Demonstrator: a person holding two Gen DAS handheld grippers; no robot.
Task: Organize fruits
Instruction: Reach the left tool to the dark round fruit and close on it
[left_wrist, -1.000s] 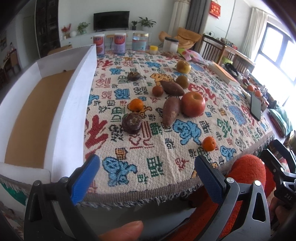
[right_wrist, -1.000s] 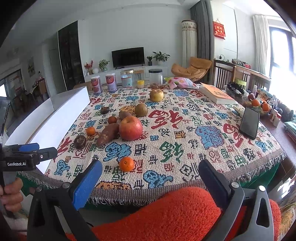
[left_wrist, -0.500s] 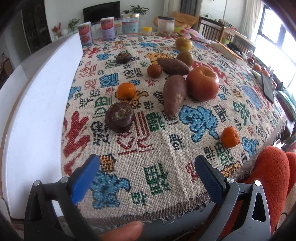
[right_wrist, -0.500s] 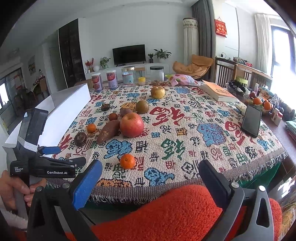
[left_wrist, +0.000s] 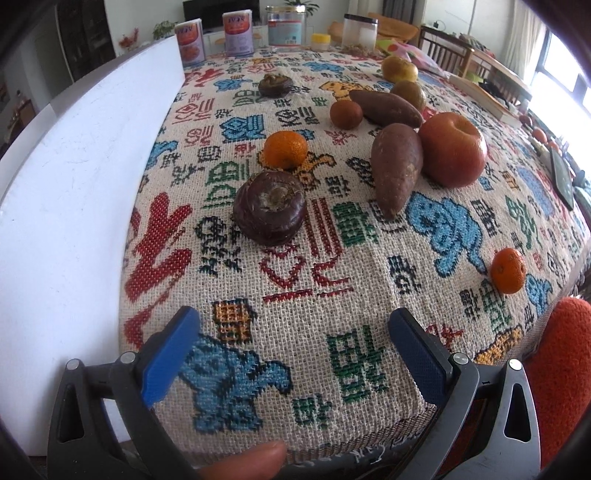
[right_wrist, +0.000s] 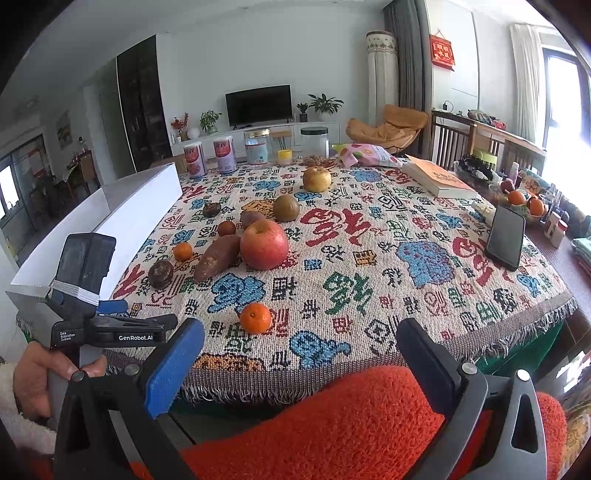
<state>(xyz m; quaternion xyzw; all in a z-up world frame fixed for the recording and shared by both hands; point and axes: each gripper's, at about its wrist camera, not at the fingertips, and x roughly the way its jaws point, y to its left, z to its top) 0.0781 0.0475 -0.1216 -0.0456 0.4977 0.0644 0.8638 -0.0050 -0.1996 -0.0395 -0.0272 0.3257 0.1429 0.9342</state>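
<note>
Left gripper (left_wrist: 293, 334): blue-padded jaws spread wide, holding nothing, low over the near edge of the patterned tablecloth (left_wrist: 332, 295), aimed toward the dark round fruit (left_wrist: 269, 206)

Right gripper (right_wrist: 299, 354): jaws likewise wide apart and empty, held back off the table above an orange-red fuzzy sleeve (right_wrist: 332, 424)

Fruit, all loose on the cloth:
- 2 small oranges, 1 just behind the dark fruit (left_wrist: 285, 149), 1 alone near the front edge (left_wrist: 508, 270)
- 1 red apple (left_wrist: 452, 149) touching a sweet potato (left_wrist: 395, 170); a 2nd sweet potato (left_wrist: 384, 108) behind
- 1 small brown fruit (left_wrist: 345, 114), 1 dark fruit farther back (left_wrist: 274, 85), 2 yellow-brown round fruits (right_wrist: 317, 179) (right_wrist: 285, 208)

White box (left_wrist: 74, 184): along the left edge of the table; its inside is not shown

Progress, as judged: nothing visibly sorted, about 10 pieces left; the dark round fruit is the likely 1st pick
</note>
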